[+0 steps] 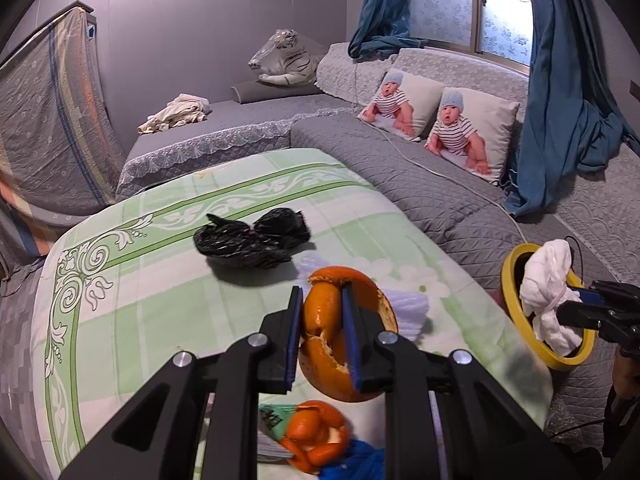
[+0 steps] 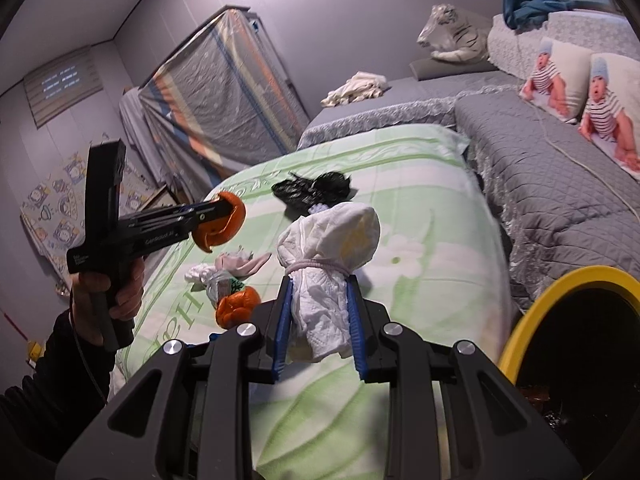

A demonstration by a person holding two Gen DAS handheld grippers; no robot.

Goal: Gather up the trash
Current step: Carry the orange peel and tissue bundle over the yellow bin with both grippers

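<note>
The left wrist camera is looking forward along the left gripper, close above the green bedspread, facing the grey sofa ahead. The right wrist camera is sitting behind the right gripper, facing likewise. Both views are sharing the bedspread, the sofa, and the yellow-rimmed bin to the right.

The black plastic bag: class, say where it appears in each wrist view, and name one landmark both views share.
Left wrist view: the black plastic bag lies centre-left on the green cloth, beyond the left gripper.
Right wrist view: the bag lies centre, behind the white bundle.
Shared landmark: the toy tiger.
</note>
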